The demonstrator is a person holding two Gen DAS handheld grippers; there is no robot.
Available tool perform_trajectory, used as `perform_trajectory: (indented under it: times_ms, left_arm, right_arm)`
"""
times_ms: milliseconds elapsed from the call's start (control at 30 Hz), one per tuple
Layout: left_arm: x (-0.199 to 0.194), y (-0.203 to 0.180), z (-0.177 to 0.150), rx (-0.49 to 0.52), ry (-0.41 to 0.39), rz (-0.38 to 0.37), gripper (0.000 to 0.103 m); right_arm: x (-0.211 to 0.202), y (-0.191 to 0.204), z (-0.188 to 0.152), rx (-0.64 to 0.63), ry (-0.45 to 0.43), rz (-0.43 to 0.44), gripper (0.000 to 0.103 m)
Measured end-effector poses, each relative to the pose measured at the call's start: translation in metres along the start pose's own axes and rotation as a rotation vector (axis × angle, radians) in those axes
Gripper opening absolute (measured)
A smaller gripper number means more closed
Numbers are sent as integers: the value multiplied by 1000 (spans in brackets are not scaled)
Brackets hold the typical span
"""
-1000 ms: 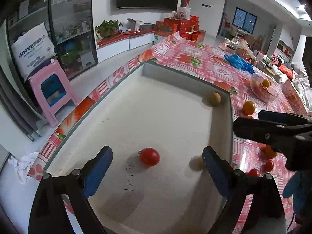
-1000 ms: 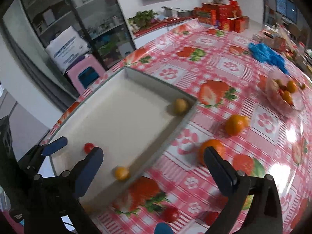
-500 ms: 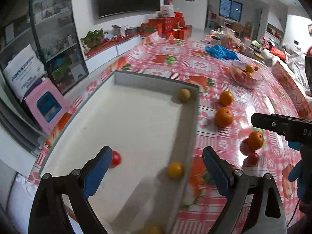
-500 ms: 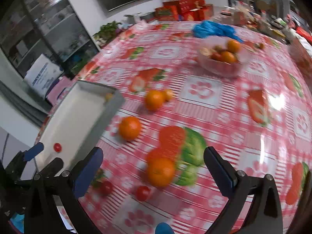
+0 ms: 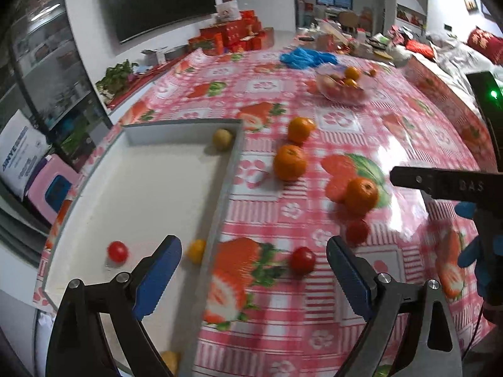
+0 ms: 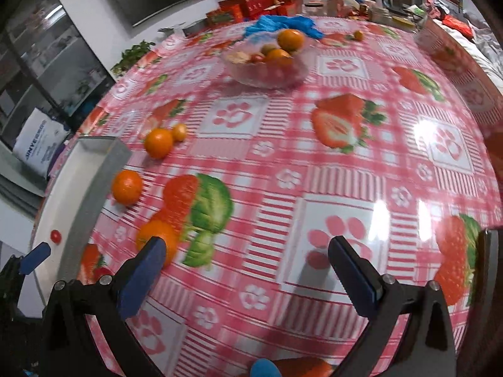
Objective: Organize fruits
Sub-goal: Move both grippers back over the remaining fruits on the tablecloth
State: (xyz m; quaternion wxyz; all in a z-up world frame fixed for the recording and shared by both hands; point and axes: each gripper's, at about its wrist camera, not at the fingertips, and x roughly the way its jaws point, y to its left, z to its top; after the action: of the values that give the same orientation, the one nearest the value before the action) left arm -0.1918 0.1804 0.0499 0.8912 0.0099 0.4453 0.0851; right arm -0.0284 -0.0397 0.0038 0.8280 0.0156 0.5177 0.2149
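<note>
A grey tray (image 5: 234,157) with a white floor lies at the table's left; it holds a red tomato (image 5: 117,251), a small yellow fruit (image 5: 196,250) and a brownish fruit (image 5: 222,138). Three oranges (image 5: 290,162) and two red tomatoes (image 5: 302,260) lie loose on the tablecloth right of it. My left gripper (image 5: 253,275) is open and empty above the tray's right wall. My right gripper (image 6: 246,275) is open and empty over the cloth; an orange (image 6: 158,240) sits by its left finger. The tray (image 6: 97,169) shows at the left of the right wrist view.
A clear bowl (image 6: 267,72) of oranges and other fruit stands further back, also in the left wrist view (image 5: 342,92). A blue cloth (image 6: 279,25) lies behind it. Boxes and clutter line the far edge. A pink stool (image 5: 50,185) stands beside the table.
Both grippers have swung right, away from the tray and over the tablecloth. Both stayed open and empty. The fruits have not moved.
</note>
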Motion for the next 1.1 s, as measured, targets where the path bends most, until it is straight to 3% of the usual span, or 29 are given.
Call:
perform_trajectory:
  times_ms: [233,533,767,1100]
  left_arm:
    - [7,-32,-10,75,35,-9,94]
    - [13,-33,-11,75,65,-20,94]
    - [23,-38,-11,82,82,-26,94]
    - [39,-27,-12,45,107,-38,94]
  right_arm:
    - [-4,-6,-10,-62,-8,-70,103]
    - [2,-6,-24,-169,-32,-218,103]
    - [0,-6,-29,-184,-83,-202,103]
    - [0,-7,-29,-183,-85,-200,103]
